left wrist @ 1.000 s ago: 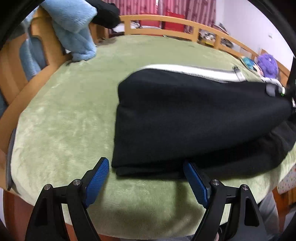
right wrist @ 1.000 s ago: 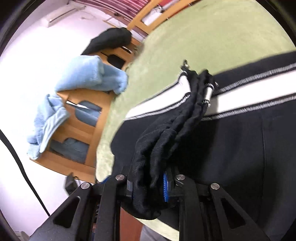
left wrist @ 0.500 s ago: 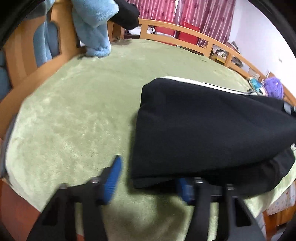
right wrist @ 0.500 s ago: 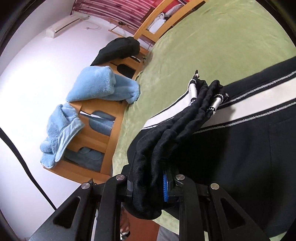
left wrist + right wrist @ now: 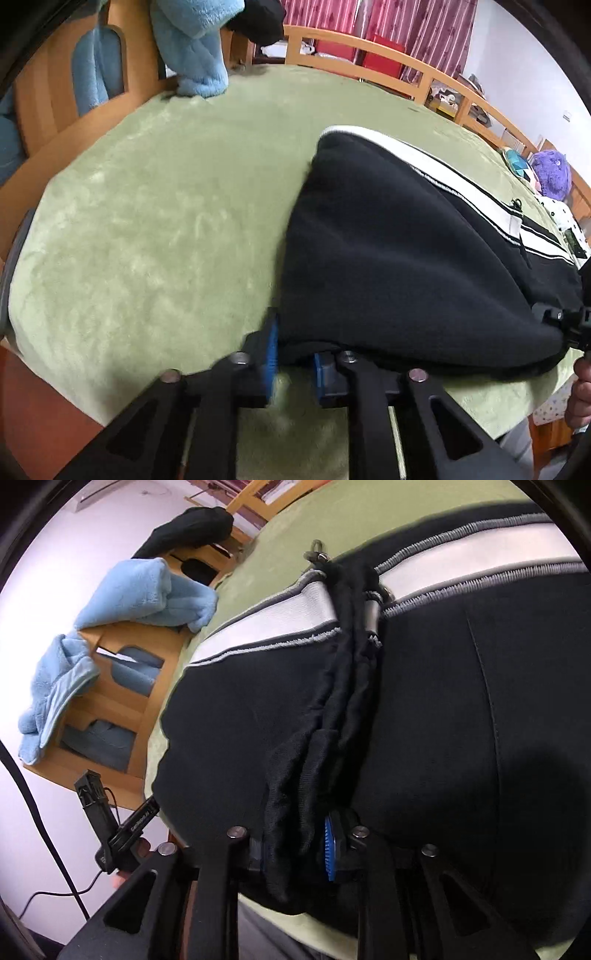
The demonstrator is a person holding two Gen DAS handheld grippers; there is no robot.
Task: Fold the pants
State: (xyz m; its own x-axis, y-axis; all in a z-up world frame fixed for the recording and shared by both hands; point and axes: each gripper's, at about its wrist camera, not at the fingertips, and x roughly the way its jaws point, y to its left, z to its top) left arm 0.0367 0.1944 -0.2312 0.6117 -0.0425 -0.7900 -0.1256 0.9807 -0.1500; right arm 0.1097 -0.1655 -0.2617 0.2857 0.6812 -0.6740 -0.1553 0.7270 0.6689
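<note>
Black pants [image 5: 399,266] with a white side stripe [image 5: 436,166] lie folded on a green blanket [image 5: 155,206]. My left gripper [image 5: 293,360] is shut on the near folded corner of the pants, blue pads pinching the fabric edge. My right gripper [image 5: 295,843] is shut on a bunched black hem of the pants [image 5: 332,709], held above the lower layer of the pants [image 5: 461,720] with its white stripe [image 5: 461,561]. The right gripper's body also shows at the right edge of the left wrist view [image 5: 565,325].
A wooden bed rail [image 5: 399,70] rings the blanket. Light blue towels [image 5: 192,40] and a black garment [image 5: 262,18] hang on the headboard [image 5: 122,686]. A purple plush toy [image 5: 552,173] sits at the far right. Red curtains [image 5: 406,26] hang behind.
My left gripper moved forward to the pants' near corner and closed on it; it was open a second ago. My right gripper kept its grip and lowered the bunched hem toward the pants.
</note>
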